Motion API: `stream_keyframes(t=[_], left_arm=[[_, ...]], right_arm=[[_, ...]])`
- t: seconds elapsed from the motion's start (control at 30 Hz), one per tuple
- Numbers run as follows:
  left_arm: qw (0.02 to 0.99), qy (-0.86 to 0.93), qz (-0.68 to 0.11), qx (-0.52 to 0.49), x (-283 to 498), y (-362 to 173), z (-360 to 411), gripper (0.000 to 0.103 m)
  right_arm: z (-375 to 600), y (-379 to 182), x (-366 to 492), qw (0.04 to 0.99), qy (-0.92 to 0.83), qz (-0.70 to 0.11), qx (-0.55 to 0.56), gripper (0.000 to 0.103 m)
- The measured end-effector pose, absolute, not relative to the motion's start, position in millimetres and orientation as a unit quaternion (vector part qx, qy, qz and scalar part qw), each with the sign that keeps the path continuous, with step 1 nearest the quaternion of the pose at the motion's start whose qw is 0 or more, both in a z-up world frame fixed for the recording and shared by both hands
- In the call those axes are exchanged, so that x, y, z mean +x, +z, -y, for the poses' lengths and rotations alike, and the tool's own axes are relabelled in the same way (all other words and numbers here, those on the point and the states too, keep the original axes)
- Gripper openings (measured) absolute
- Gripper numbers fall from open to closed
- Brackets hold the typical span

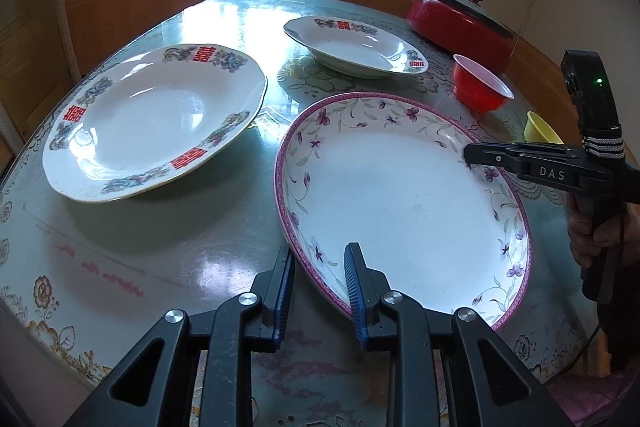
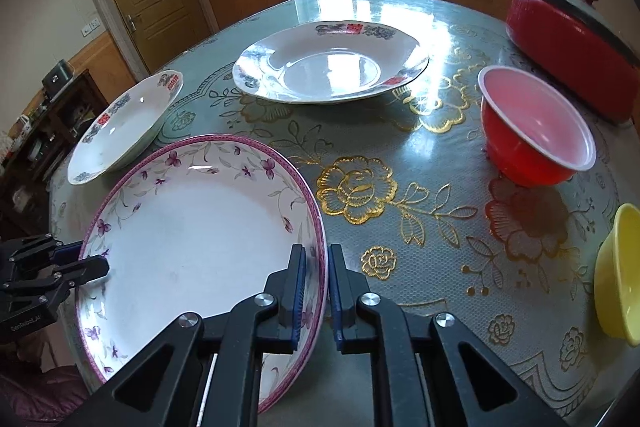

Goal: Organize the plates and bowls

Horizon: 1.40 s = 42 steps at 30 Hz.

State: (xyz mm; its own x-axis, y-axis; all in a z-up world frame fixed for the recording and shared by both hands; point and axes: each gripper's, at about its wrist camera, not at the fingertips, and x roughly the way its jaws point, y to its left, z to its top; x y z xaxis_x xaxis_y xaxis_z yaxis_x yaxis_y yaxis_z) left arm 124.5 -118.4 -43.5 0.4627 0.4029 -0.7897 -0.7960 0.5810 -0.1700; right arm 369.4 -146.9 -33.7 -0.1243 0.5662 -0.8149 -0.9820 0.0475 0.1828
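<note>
- The left tool (image 1: 320, 267) points steeply down, its two blue-padded fingers (image 1: 354, 279) closed on the near rim of the purple-flowered plate (image 1: 400, 203), one pad inside the rim and one outside.
- The right tool (image 2: 316, 287) also slants steeply down and clamps the right rim of the same plate, pads pressed on both sides of the edge.
- A hand (image 1: 592, 231) grips the right tool's handle at the far right of the left wrist view.

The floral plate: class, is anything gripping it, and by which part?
Yes. Both grippers clamp the floral plate by its rim: the left gripper on one side, the right gripper on the opposite side.
</note>
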Motion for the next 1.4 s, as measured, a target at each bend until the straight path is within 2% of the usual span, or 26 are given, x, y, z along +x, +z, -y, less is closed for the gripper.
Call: stream_keyframes(t=[0.1, 0.2, 0.5, 0.8, 1.03, 1.27, 1.4], left_arm=[[0.810, 0.373, -0.366, -0.267, 125, -43, 120, 0.027], [0.810, 0.373, -0.367, -0.264, 126, -43, 121, 0.027], [0.814, 0.385, -0.361, -0.244, 127, -44, 124, 0.028], [0.826, 0.376, -0.359, -0.220, 122, -38, 139, 0.030], [0.843, 0.353, -0.346, -0.213, 105, -24, 137, 0.021], [0.847, 0.358, -0.317, -0.232, 77, -11, 119, 0.021], [0.842, 0.369, -0.292, -0.262, 52, -3, 98, 0.022]], right_arm=[[155, -39, 373, 0.595, 0.637, -0.425, -0.246, 0.017], [165, -40, 367, 0.600, 0.634, -0.420, -0.248, 0.020], [180, -38, 350, 0.647, 0.610, -0.380, -0.254, 0.018], [177, -37, 351, 0.657, 0.586, -0.399, -0.257, 0.023], [184, -15, 364, 0.700, 0.556, -0.406, -0.190, 0.024], [165, 0, 338, 0.636, 0.628, -0.429, -0.130, 0.031], [141, 5, 306, 0.587, 0.670, -0.437, -0.125, 0.038]])
